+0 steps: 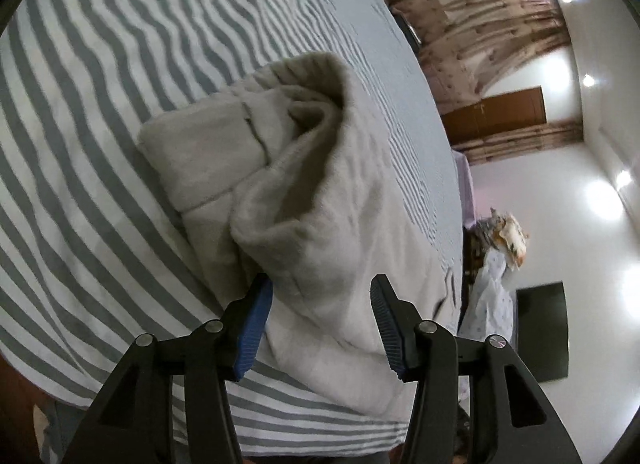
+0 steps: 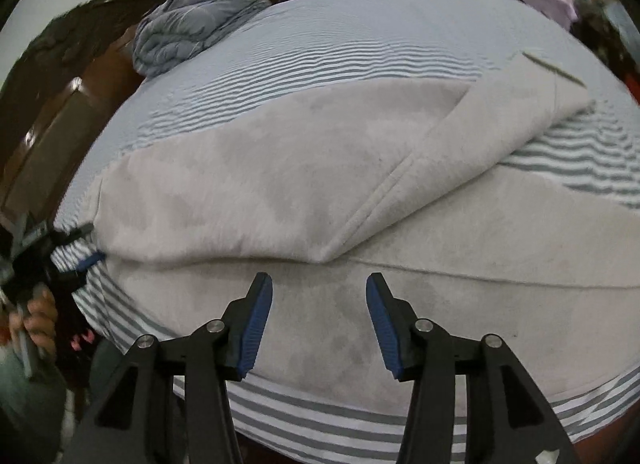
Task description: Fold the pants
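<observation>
- Right, starting on my left: my left gripper point(image 1: 320, 320) is at the waistband end of the pants point(image 1: 312, 200), fingers spread wide with cloth lying between them but not pinched. Nothing held here.
- From this side the waistband point(image 1: 304, 76) gapes open like a mouth, rumpled, so I judge this end needs squaring before any neat fold.
- The pants lie flat on the striped bedsheet point(image 1: 100, 84), near the bed's front edge, which keeps both ends within my reach.
- Moving to the middle, seen from my right wrist: one leg point(image 2: 460, 152) is angled up and away from the other, its hem pointing to the far right, so the legs are not yet stacked.
- The lower leg point(image 2: 500, 232) runs straight along the near edge of the bed.
- My left gripper also shows at the far left of this view, touching the edge of the fabric.
- Now my right gripper point(image 2: 319, 320): fingers apart, hovering just over the lower leg near the crotch, gripping nothing.
- I reckon the next job is bringing that splayed leg onto its partner.
- Far back, a grey quilt point(image 2: 196, 20) sits bundled, well apart from the work.
</observation>
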### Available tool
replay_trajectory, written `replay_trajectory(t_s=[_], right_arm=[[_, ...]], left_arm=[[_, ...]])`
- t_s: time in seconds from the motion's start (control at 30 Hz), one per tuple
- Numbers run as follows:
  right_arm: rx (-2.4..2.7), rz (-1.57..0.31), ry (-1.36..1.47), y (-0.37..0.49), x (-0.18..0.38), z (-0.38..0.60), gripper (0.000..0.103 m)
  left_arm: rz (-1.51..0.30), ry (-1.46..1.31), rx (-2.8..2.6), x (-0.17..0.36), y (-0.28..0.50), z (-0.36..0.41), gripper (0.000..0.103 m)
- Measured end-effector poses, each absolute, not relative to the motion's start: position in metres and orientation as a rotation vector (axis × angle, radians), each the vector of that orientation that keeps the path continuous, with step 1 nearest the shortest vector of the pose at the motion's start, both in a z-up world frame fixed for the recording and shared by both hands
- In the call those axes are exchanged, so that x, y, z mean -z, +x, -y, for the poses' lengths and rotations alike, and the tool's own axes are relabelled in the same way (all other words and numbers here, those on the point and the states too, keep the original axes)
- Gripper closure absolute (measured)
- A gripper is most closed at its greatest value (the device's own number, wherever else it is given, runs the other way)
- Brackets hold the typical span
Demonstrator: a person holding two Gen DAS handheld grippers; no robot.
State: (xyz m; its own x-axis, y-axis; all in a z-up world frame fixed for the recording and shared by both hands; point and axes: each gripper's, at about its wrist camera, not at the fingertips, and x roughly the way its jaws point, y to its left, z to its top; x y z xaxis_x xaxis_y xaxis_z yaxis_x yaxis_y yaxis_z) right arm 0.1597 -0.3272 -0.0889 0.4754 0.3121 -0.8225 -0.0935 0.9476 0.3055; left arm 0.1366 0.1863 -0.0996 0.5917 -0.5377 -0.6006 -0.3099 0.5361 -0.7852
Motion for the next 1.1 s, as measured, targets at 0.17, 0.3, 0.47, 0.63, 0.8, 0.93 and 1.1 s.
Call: replay_trajectory(t_s=[0.17,0.3,0.47,0.63,0.8,0.93,1.1], right_arm=[[-0.188,-1.079,0.336,0.18,0.098,0.326,0.056],[-0.093,-1.092,0.392,0.196,0.105,0.327,0.055],[0.045,-1.113,0.372,0.217,0.116,0.325,0.055],[0.061,-1.132,0.329,0.228,0.122,0.323,0.089],[0.003,-1.077,0.317,0.219,0.105,0.328,0.097],[-0.024,-1.038,0.354,0.209,0.083,0.332,0.097],[-0.072,-0.998,0.368,0.187,0.052,0.324,0.097]], left_arm=[[-0.97,-1.041,0.143,0.109,0.135,-0.187,0.052],[-0.958,-1.04,0.119,0.107,0.144,-0.185,0.052],[-0.952,-1.01,0.078,0.105,0.15,-0.184,0.064],[-0.97,-0.981,0.051,0.108,0.152,-0.184,0.07],[-0.989,-0.949,0.042,0.1,0.16,-0.187,0.071],[-0.995,-0.903,0.057,0.083,0.167,-0.183,0.072],[-0.975,-0.837,0.084,0.058,0.175,-0.192,0.072]])
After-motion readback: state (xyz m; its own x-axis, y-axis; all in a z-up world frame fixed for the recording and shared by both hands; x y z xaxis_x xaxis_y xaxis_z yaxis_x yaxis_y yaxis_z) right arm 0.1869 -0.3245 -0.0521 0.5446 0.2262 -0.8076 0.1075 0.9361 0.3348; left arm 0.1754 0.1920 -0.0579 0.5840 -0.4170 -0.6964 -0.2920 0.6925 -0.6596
